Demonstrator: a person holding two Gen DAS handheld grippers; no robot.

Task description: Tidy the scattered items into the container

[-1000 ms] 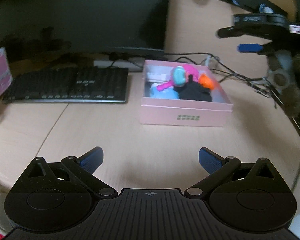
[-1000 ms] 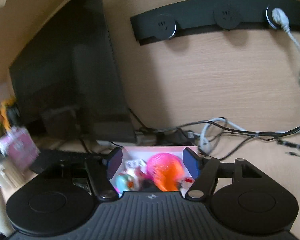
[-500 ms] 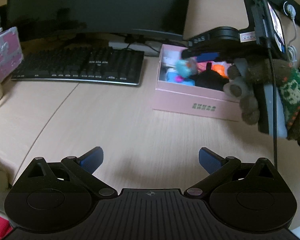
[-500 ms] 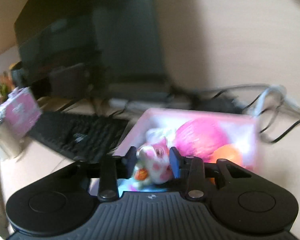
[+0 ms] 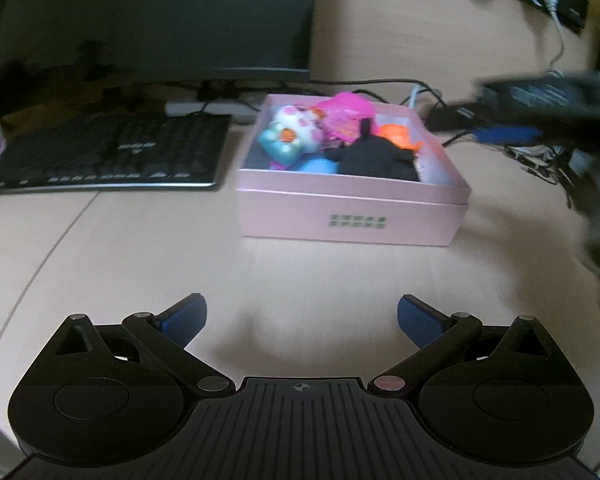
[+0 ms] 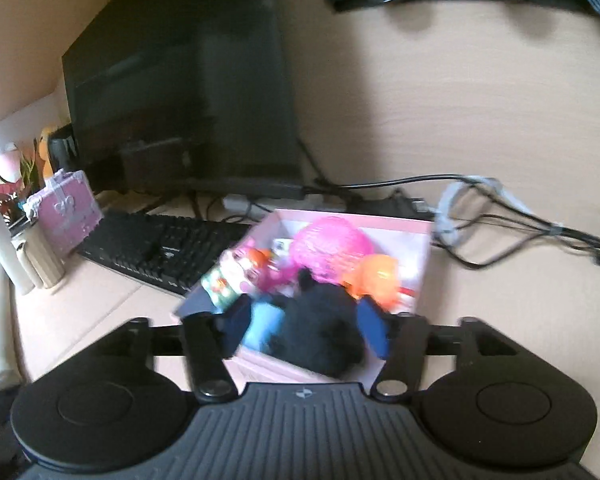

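The left gripper [image 5: 302, 316] hangs low over the bare table [image 5: 140, 248], its blue pads spread wide with nothing but wood between them. Straight ahead of it, a little way off, sits the pink box [image 5: 352, 216], and it is full: a white and teal plush toy [image 5: 294, 132] at the far left corner, a pink ball [image 5: 346, 114] behind, an orange toy [image 5: 398, 136] to the right, a black soft toy [image 5: 376, 158] near the front wall, a blue piece [image 5: 318, 166] tucked beside it.

The right gripper [image 6: 306, 326] is up above the near edge of that pink box [image 6: 422, 248]. Its jaws have just been opening and now stand apart; the black soft toy [image 6: 320, 336] shows in the gap between them but lies down in the box, and the blur leaves it unclear whether a pad brushes it. Beyond its tips, the pink ball [image 6: 328, 248] and orange toy [image 6: 378, 276] rest against the far wall, the plush toy [image 6: 236, 276] off to the left.

Left of both grippers lies a black keyboard [image 5: 112, 152], the dark monitor [image 5: 148, 16] behind it. From the left gripper's view, the right gripper [image 5: 548, 108] is a dark blur to the right of the box.
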